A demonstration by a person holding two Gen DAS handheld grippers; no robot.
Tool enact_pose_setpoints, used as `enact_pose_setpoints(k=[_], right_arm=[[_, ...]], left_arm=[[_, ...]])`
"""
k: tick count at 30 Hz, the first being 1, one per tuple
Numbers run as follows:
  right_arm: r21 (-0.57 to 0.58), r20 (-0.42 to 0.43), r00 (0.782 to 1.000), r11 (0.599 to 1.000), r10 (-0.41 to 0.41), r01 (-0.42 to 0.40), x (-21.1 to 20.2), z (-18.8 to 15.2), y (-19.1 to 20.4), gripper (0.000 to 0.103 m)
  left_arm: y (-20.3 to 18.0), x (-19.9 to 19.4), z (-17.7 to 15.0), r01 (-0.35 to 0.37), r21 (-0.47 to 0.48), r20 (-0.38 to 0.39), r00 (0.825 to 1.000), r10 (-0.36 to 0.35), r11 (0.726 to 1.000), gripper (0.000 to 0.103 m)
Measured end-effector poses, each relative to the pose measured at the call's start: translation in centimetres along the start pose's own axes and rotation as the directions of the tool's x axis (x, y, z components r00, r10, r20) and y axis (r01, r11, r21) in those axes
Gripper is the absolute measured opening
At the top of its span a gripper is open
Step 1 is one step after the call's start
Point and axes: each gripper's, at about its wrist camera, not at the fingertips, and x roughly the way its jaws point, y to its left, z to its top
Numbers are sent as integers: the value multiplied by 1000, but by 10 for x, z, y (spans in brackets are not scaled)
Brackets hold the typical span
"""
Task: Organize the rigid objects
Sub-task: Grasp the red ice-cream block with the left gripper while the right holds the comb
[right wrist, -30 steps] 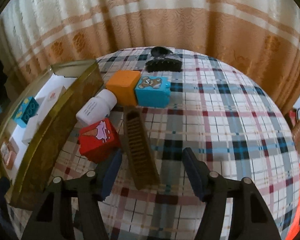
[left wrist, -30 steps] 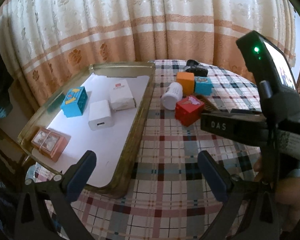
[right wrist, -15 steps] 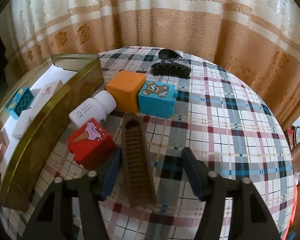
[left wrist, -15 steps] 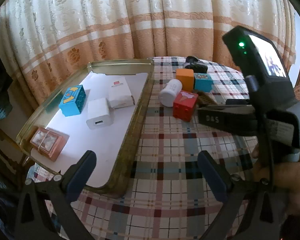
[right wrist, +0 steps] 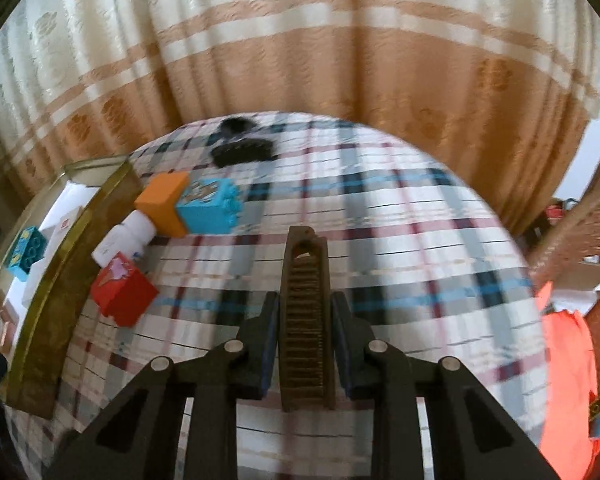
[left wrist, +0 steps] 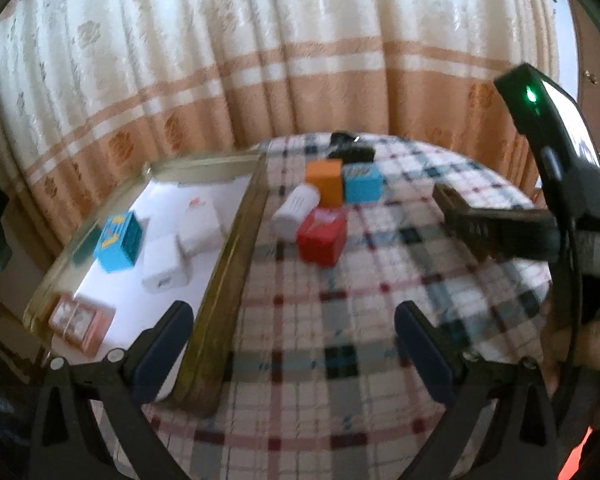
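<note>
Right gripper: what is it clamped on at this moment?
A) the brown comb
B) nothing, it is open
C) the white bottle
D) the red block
A: the right gripper has both fingers pressed against the sides of the brown comb, while the red block and white bottle lie apart on the tablecloth.

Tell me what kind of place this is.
Probably a room in a home: a round table under a plaid tablecloth, a floor-length floral curtain behind it, and toy blocks such as the red one beside a gold-rimmed tray.
</note>
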Motion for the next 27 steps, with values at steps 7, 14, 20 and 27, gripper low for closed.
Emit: enact_pose_setpoints(k=[7,14,20,27], right_arm=[[93,38,999,996,-13,9,-11,-6,-25,27],[118,27,999,993,21,-24,-9,-9,-26,28],[125,26,999,991,41,-44,-8,-11,-26,28],[134,5,999,990,52,-52,-4,-12,-29,28]], left_arm=[[-22,20,31,-16,30,18,1000,15,999,102],[-31,62,47,-48,-5,-66,997,48,999,101],[-33,99,49,-92,-14,-161,983,88,996,101],[-35,116,55,-90,-29,-195,977,83,996,98]])
